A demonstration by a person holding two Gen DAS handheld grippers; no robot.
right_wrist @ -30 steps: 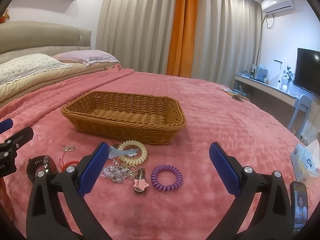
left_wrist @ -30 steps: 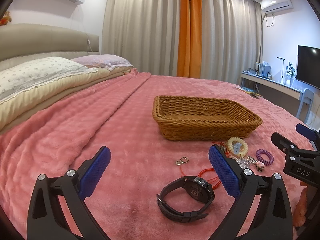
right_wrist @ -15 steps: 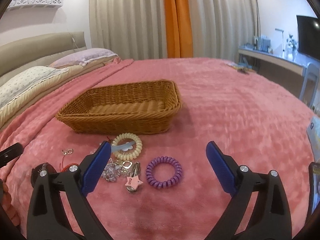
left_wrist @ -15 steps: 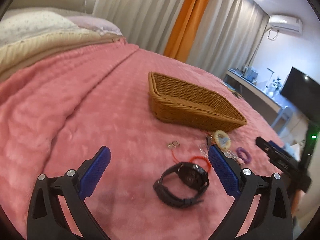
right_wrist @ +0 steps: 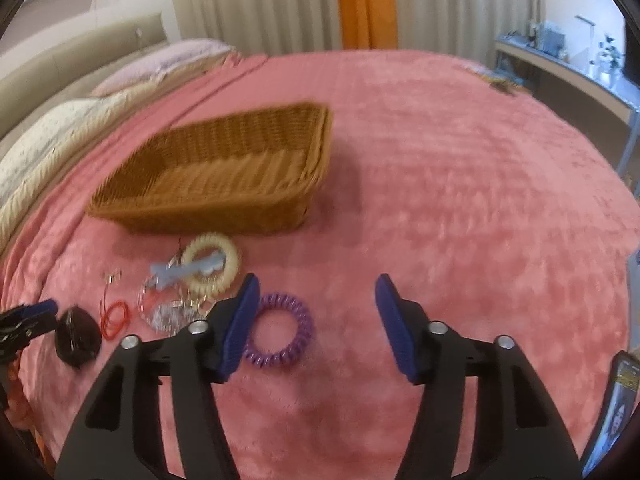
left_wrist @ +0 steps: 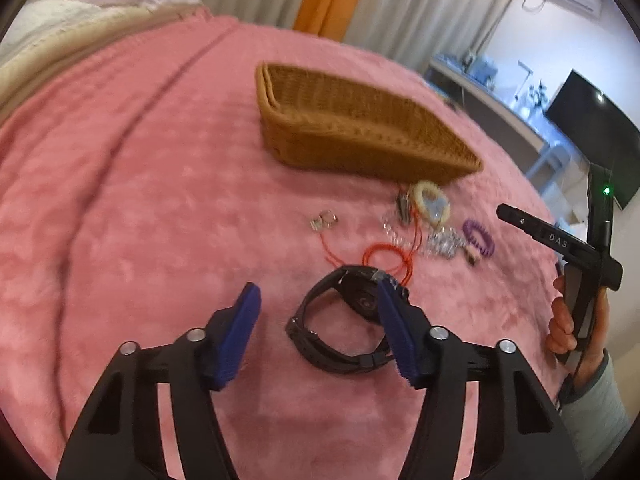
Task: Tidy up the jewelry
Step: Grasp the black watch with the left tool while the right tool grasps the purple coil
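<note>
Jaws closing but not yet gripping, left gripper (left_wrist: 318, 332) over black watch (left_wrist: 344, 320), right gripper (right_wrist: 314, 326) beside purple coil tie (right_wrist: 280, 336), both lying on pink blanket (right_wrist: 460, 220) short of wicker basket (right_wrist: 224, 176); best centred before clamping.

"DAS" in white on the right hand-held gripper (left_wrist: 560, 242)

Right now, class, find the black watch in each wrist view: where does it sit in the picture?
Left wrist view: black watch lower centre, between the left gripper's closing blue pads.
Right wrist view: black watch far left edge, low, beside the red cord.
Shared landmark: the wicker basket, beyond the jewelry in both.
</note>
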